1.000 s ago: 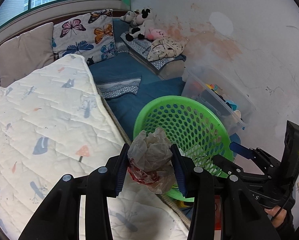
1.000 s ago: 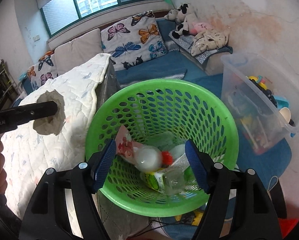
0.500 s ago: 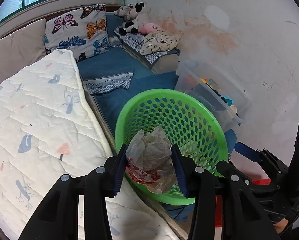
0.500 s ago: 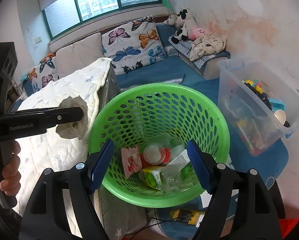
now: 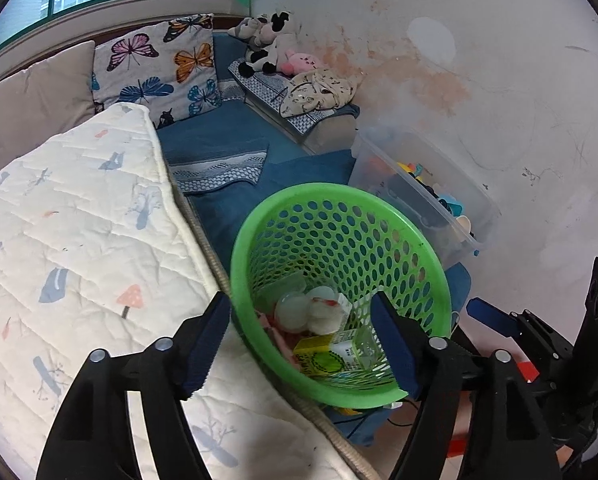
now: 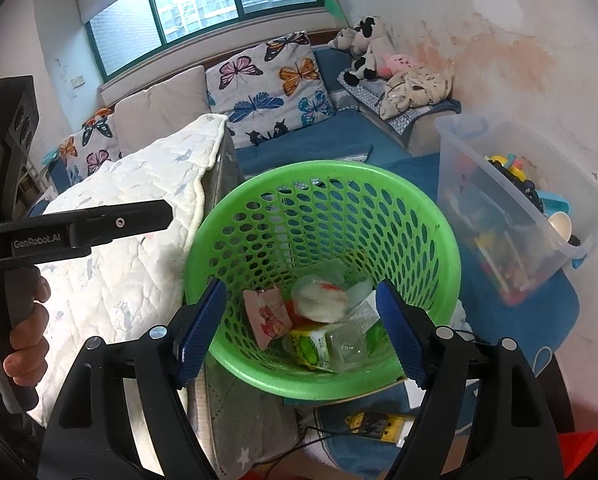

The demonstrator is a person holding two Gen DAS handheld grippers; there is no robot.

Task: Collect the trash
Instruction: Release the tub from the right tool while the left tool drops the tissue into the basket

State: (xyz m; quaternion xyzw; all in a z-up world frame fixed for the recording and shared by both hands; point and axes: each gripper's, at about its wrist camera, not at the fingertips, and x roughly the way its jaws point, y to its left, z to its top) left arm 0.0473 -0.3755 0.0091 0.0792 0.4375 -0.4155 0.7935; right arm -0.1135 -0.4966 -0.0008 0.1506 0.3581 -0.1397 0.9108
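A green perforated basket (image 5: 427, 272) (image 6: 431, 216) stands on the floor beside the bed. Inside lie a crumpled clear bag with red print (image 5: 319, 312) (image 6: 319, 300), a yellow-green carton (image 5: 327, 358) (image 6: 311, 346), a pink wrapper (image 6: 267, 314) and a clear bottle (image 6: 347, 346). My left gripper (image 5: 301, 344) is open and empty just above the basket's near rim; its side also shows in the right wrist view (image 6: 99, 226). My right gripper (image 6: 299, 332) is open and empty over the basket; it also shows in the left wrist view (image 5: 495, 320).
A white quilted bed cover (image 5: 71, 248) (image 6: 131, 240) lies left of the basket. A clear plastic toy box (image 5: 427, 196) (image 6: 515, 208) stands at the right by the wall. Butterfly cushions (image 5: 159, 68) and plush toys (image 5: 271, 48) sit on the blue bench behind.
My left gripper opened and let go of the crumpled bag, which dropped into the basket. The left gripper moved over the basket rim. The right gripper stayed open.
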